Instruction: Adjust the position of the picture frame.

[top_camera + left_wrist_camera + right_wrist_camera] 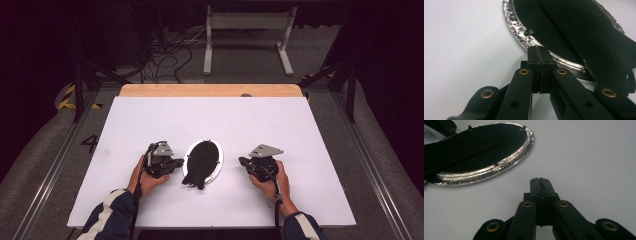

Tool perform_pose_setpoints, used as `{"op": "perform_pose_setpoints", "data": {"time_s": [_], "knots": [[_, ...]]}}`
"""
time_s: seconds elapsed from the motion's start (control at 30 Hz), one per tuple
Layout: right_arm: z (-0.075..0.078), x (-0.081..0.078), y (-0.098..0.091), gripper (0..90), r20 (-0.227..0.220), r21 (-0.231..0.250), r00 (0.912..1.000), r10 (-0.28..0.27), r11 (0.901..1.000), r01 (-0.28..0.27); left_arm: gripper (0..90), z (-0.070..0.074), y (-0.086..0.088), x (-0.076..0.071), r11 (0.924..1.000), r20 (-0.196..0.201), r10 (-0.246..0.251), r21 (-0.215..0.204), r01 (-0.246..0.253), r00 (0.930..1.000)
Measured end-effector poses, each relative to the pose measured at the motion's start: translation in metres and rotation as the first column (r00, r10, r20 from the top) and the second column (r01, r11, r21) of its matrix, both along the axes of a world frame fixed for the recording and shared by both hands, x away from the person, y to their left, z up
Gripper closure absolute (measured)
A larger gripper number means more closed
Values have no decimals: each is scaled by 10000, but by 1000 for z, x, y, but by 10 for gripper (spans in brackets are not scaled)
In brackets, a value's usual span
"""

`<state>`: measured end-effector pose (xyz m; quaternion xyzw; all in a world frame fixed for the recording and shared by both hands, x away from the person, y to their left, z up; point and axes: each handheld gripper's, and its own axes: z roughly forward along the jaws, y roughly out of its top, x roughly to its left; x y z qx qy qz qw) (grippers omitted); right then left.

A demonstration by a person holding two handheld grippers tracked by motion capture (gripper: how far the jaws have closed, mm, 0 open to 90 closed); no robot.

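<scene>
Item: oval silver foil tray (pixel 218 161) with crimped shiny rim, lying flat on the white table (pixel 150 120), near the person's edge and between the two tools.

Contents: black flat piece (pixel 200 162), possibly fabric or a sheet, covering the tray's inside; its near end hangs over the rim onto the table. What it is made of cannot be told.

Left tool (pixel 176 162): jaws clenched together, nothing between them. In the left gripper view the tips (pixel 540 53) stand at the tray's rim (pixel 517 31), touching or just short of it; which cannot be told.

Right tool (pixel 243 161): jaws pressed shut on nothing, resting apart from the tray on bare table; seen likewise in the right gripper view (pixel 540 182), with the rim (pixel 499 167) near but clear.

Progress, as judged: early. The tray and black piece lie untouched in grip; neither tool holds anything. Left tool looks placed to engage the rim or the overhanging piece. Taking hold, and any lifting or moving, remain to be done.
</scene>
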<state>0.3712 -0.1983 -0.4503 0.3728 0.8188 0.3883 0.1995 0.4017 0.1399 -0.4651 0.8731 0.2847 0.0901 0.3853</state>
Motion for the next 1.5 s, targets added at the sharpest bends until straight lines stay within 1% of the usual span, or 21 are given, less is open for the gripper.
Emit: {"op": "perform_pose_setpoints", "data": {"time_s": [0.03, 0.1, 0.13, 0.2, 0.3, 0.43, 0.47, 0.5, 0.53, 0.57, 0.63, 0.67, 0.73, 0.8, 0.9, 1.27, 1.37, 1.5], "knots": [[0, 0, 1, 900, 6, 1, 10000, 22, 10000, -22, 896, 0, -3, -1, 10000, -33, 4, -57, -4, 10000], [0, -1, 1, 900, 14, 28, 10000, 15, 10000, -15, 896, 0, -8, -1, 9999, 46, -88, -49, 88, 10000], [0, 0, 0, 900, 17, 81, 10000, -16, 10000, 15, 896, -1, -10, -1, 9999, -27, -95, -132, 94, 10000], [-1, 0, -1, 900, 10, 137, 10000, -65, 9999, 64, 895, -1, -14, -1, 9998, 111, -162, -63, 163, 9998], [-1, 0, -2, 900, -18, 171, 10000, -79, 9998, 79, 896, -1, -16, -1, 9998, 85, -174, -106, 175, 9998], [-2, 1, 0, 900, -67, 132, 10000, -19, 9999, 20, 896, -1, -20, -3, 9997, 74, -207, -126, 208, 9998], [-2, 1, 0, 900, -83, 136, 10000, -7, 9999, 9, 896, -1, -22, -3, 9994, 134, -354, -59, 355, 9993], [-3, 1, 0, 900, -97, 123, 10000, -15, 9999, 16, 896, -1, -24, -4, 9995, 57, -286, -140, 287, 9996], [-3, 1, 0, 900, -126, 132, 9999, -39, 9999, 41, 896, -1, -26, -5, 9994, 79, -318, -136, 319, 9995], [-3, 1, -1, 900, -147, 146, 9999, -30, 9999, 32, 896, -1, -27, -5, 9989, 116, -450, -101, 451, 9989], [-4, 1, 0, 900, -159, 112, 9999, -12, 9999, 14, 896, -1, -30, -7, 9988, 103, -469, -121, 471, 9988], [-4, 1, 0, 900, -171, 97, 9999, -4, 10000, 6, 896, -1, -31, -7, 9981, 121, -612, -73, 612, 9981], [-5, 1, 0, 900, -216, 67, 9998, 31, 10000, -29, 896, -1, -33, -8, 9981, 81, -597, -140, 598, 9982], [-5, 1, 0, 900, -230, 88, 9997, 57, 9999, -55, 894, -1, -35, -9, 9978, 87, -633, -179, 635, 9980], [-5, 1, 0, 900, -268, 93, 9996, 77, 9999, -74, 894, -1, -36, -9, 9974, 152, -706, -126, 708, 9974], [-6, -1, -1, 900, -316, -6, 9992, 230, 9997, -231, 894, -1, -39, -12, 9971, 102, -747, -130, 748, 9972], [-6, -2, -2, 900, -310, -45, 9992, 271, 9996, -273, 894, -1, -39, -12, 9963, 160, -855, -37, 855, 9962], [-6, -4, -3, 900, -314, -96, 9989, 337, 9994, -340, 881, -1, -37, -12, 9947, 60, -1019, -116, 1020, 9948]]}}
